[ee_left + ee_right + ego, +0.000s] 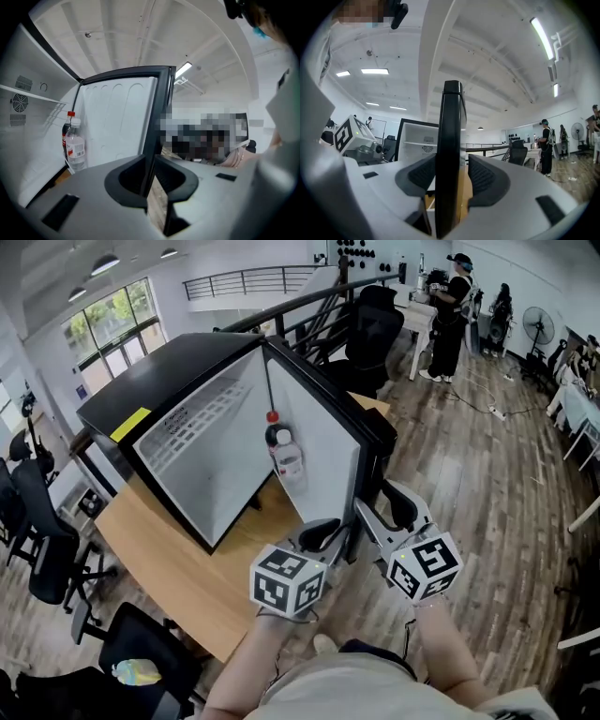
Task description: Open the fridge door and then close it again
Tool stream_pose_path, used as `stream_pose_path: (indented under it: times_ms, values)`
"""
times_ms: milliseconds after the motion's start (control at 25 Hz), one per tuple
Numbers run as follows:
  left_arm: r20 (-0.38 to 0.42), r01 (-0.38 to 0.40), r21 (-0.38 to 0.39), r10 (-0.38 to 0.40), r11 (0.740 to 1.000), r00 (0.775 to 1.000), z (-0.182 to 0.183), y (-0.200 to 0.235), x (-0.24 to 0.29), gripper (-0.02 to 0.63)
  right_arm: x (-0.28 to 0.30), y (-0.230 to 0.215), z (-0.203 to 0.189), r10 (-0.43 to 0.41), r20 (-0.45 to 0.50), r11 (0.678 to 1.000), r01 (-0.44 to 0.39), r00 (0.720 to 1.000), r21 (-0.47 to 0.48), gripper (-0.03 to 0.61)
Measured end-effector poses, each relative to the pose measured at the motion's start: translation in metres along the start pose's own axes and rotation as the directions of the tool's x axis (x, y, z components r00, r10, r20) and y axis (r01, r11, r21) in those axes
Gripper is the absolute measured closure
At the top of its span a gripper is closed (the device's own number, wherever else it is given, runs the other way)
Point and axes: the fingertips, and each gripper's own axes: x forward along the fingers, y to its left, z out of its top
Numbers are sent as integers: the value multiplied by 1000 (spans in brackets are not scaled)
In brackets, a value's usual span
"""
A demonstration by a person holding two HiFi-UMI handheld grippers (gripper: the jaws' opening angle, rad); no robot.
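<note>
A black mini fridge (169,381) stands on a wooden table (178,568) with its door (314,442) swung wide open. Two bottles (286,457) sit in the door's shelf, a clear one in front of a red-capped dark one; the left gripper view shows the bottles (75,145) too. My left gripper (328,531) is at the door's free edge, and in its own view the left gripper (151,176) has its pads closed on the door's thin black edge (159,117). My right gripper (384,507) straddles the same edge; the right gripper (452,176) shows the door edge (449,140) between its jaws with a gap at the right pad.
Black office chairs (37,540) stand left of the table and one chair (141,652) sits at its near corner. Behind the fridge are a stair railing (309,301) and another chair (375,334). A person (450,315) stands at a far desk near a fan (539,324).
</note>
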Motion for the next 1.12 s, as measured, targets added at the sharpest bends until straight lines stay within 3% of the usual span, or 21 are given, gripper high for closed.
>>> stream_pose_path:
  times_ms: [240, 680, 1120]
  values:
    - [-9, 20, 4, -20, 1000, 1000, -1, 1, 2, 551, -11, -41, -4, -105, 23, 994, 104, 994, 27, 436]
    - [29, -120, -78, 122, 990, 992, -11, 64, -14, 568, -9, -89, -18, -207, 48, 977, 205, 977, 55, 437]
    - [56, -189, -147, 199, 971, 978, -3, 79, 1, 572, -9, -148, -16, -275, 57, 960, 271, 960, 76, 440]
